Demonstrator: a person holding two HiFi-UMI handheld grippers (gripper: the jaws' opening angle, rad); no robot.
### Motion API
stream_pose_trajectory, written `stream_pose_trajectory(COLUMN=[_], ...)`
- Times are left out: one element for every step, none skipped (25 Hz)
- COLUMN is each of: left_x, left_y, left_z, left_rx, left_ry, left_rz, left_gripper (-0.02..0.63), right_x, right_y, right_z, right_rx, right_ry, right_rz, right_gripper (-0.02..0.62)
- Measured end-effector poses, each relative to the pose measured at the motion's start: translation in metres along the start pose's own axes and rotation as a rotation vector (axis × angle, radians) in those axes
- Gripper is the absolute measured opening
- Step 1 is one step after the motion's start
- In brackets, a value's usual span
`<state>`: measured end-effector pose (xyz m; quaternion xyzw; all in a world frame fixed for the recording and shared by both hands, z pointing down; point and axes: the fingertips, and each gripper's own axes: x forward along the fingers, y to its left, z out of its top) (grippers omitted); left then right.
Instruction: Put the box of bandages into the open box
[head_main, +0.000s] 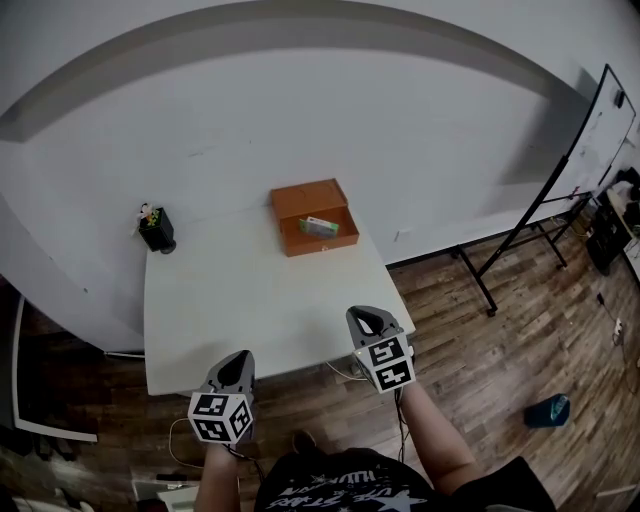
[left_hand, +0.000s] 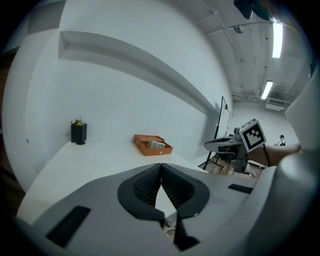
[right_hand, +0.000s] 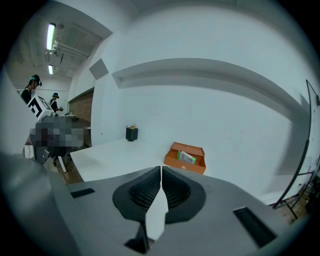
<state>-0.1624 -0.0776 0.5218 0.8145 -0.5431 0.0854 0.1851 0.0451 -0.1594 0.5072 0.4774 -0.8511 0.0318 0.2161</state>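
Observation:
An orange open box (head_main: 314, 216) stands at the far right of the white table (head_main: 240, 300), its lid tipped back. A green and white box of bandages (head_main: 319, 227) lies inside it; the right gripper view shows the same bandage box (right_hand: 186, 157) within the orange box (right_hand: 187, 161). Both appear small in the left gripper view, orange box (left_hand: 152, 145). My left gripper (head_main: 236, 370) is held at the table's near edge, shut and empty. My right gripper (head_main: 367, 322) hangs over the near right corner, shut and empty too.
A small black pot (head_main: 157, 230) with a little plant stands at the table's far left corner. A whiteboard on a black stand (head_main: 560, 180) leans at the right over the wooden floor. A teal object (head_main: 549, 410) lies on the floor.

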Motion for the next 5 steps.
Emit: stream_pose_trajectory(left_x=[-0.001, -0.002, -0.003, -0.004, -0.005], left_y=[-0.006, -0.013, -0.02, -0.027, -0.035], left_z=[-0.003, -0.005, -0.007, -0.009, -0.011], left_rx=[0.0, 0.0, 0.0, 0.0, 0.001], left_ry=[0.003, 0.005, 0.007, 0.009, 0.01], left_rz=[0.002, 0.003, 0.005, 0.007, 0.009], left_gripper=[0.02, 0.02, 0.02, 0.02, 0.02], right_x=[-0.005, -0.011, -0.017, -0.023, -0.029], right_y=[-0.001, -0.003, -0.005, -0.007, -0.009], right_z=[-0.004, -0.007, -0.011, -0.014, -0.018], right_rx=[0.003, 0.006, 0.007, 0.009, 0.01], right_ry=[0.001, 0.001, 0.002, 0.002, 0.002], right_rz=[0.005, 0.009, 0.014, 0.018, 0.022], right_gripper=[0.049, 0.049, 0.049, 0.049, 0.049])
